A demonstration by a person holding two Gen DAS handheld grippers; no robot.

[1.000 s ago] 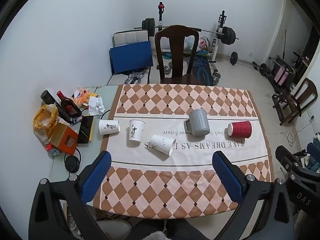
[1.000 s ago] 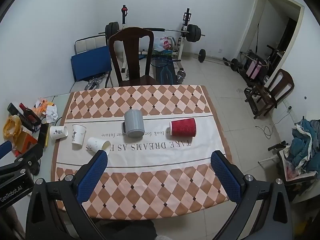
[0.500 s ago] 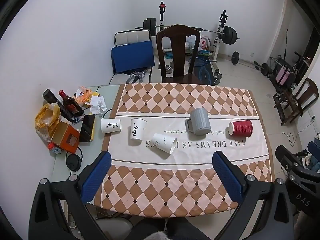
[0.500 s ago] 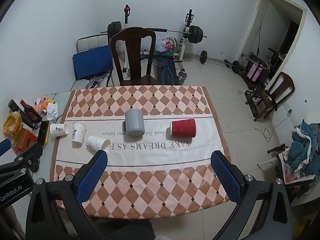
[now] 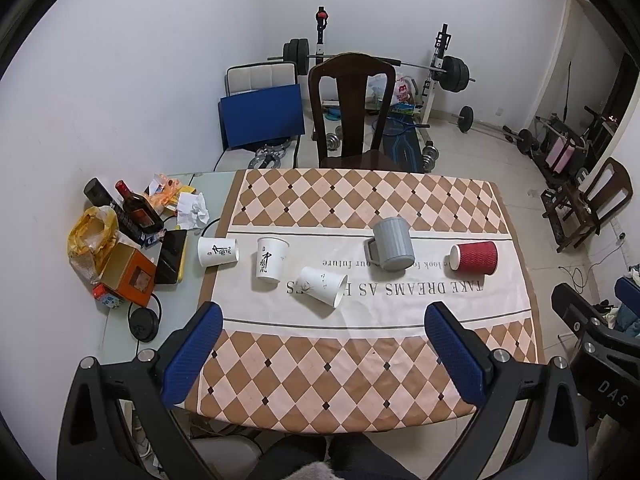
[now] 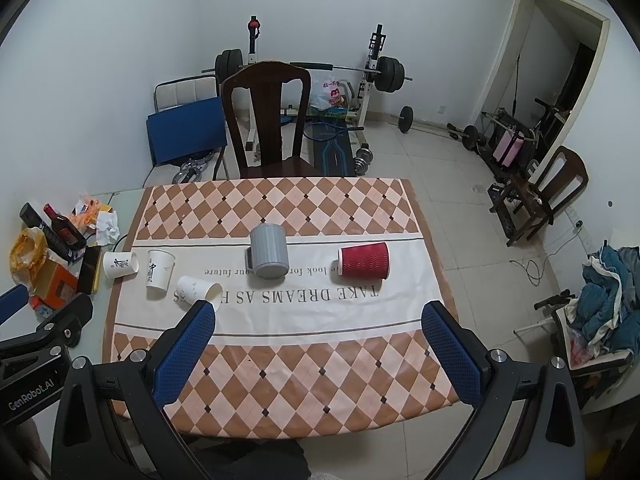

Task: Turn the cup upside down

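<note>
On the checkered tablecloth (image 5: 360, 196) lie several cups. A red ribbed cup (image 5: 475, 258) (image 6: 365, 261) lies on its side at the right. A grey mug (image 5: 393, 249) (image 6: 269, 251) stands upside down at the middle. A white paper cup (image 5: 321, 285) (image 6: 199, 289) lies on its side. Another white cup (image 5: 270, 259) (image 6: 159, 268) stands upright. A third white cup (image 5: 217, 251) (image 6: 119, 264) lies on its side at the cloth's left edge. My left gripper (image 5: 325, 330) and right gripper (image 6: 319, 330) are open and empty, high above the table's near edge.
Bottles (image 5: 136, 208), a yellow bag (image 5: 90, 236), an orange box (image 5: 130, 274) and crumpled paper (image 5: 192, 208) crowd the table's left end. A dark wooden chair (image 5: 352, 108) stands behind the table. Weights and a bench stand on the floor beyond.
Both grippers have risen and drawn back a little, so the table looks smaller and lower. The cups have not moved.
</note>
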